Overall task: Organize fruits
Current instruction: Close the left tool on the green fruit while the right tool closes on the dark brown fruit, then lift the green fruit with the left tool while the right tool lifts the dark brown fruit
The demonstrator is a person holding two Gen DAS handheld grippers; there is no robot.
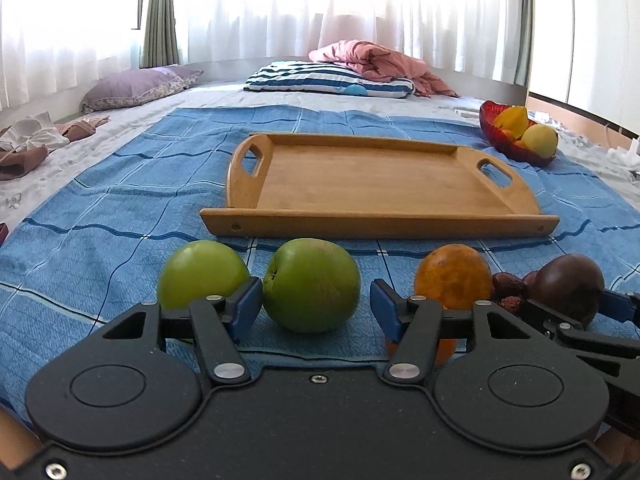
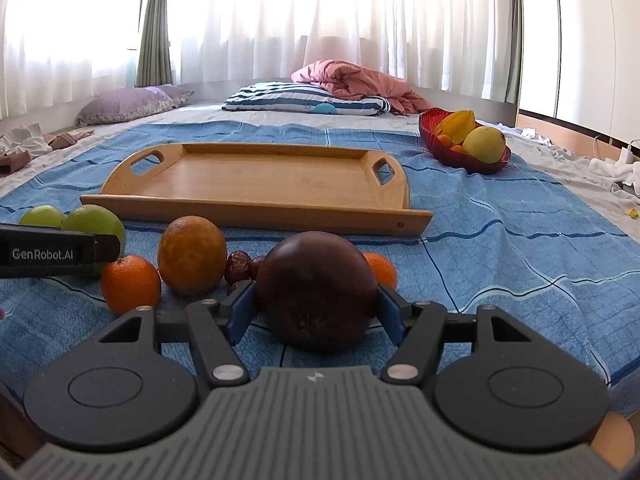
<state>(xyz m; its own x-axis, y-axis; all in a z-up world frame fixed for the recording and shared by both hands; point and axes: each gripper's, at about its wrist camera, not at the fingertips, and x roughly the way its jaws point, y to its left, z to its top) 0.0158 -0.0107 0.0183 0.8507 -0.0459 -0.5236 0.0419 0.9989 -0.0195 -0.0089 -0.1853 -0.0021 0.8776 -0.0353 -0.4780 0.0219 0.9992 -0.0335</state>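
Note:
A green apple (image 1: 311, 285) rests on the blue cloth between the fingers of my left gripper (image 1: 316, 304). The left pad touches it and a small gap shows at the right pad, so the gripper is open. A second green apple (image 1: 202, 274) lies just left of it. My right gripper (image 2: 316, 304) is shut on a dark purple fruit (image 2: 316, 288), which still sits on the cloth with both pads against its sides. An orange-brown fruit (image 2: 192, 254), two tangerines (image 2: 130, 284) and some dates (image 2: 238, 266) lie between the grippers. The wooden tray (image 2: 260, 184) behind them holds nothing.
A red bowl (image 2: 472, 162) with a starfruit, a yellow fruit and small oranges stands at the back right of the cloth. Pillows (image 1: 328, 78) and a pink blanket lie farther back on the bed. Clothes lie off the cloth's left edge.

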